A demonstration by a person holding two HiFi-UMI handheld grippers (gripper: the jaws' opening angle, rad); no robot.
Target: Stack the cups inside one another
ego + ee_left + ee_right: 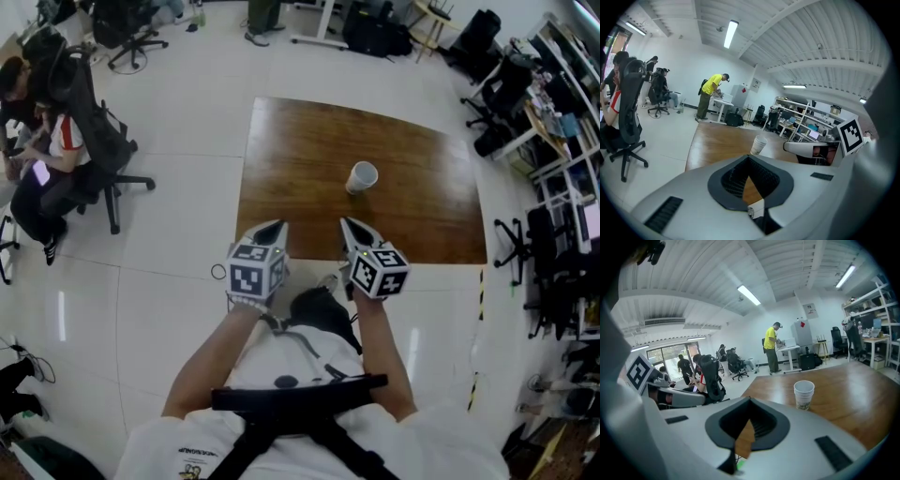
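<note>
While left gripper (278, 226) and right gripper (347, 224) hang closed, cups (361, 177) seem nested.

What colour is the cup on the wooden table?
The paper cup is white with faint print near its base; clearest in right gripper view.

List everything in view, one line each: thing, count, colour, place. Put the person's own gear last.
table: one, brown wood, mid-floor
cup: one, white, upright on the table, beyond both grippers
floor: white tiles, around the table
office chairs: several, black, left and right of the table
seated person: one, in a chair at far left
standing person: one, yellow top, beyond the table
shelves: cluttered, far right
left gripper: grey, jaws shut, empty, over the table's near part
right gripper: grey, jaws shut, empty, beside it
</note>
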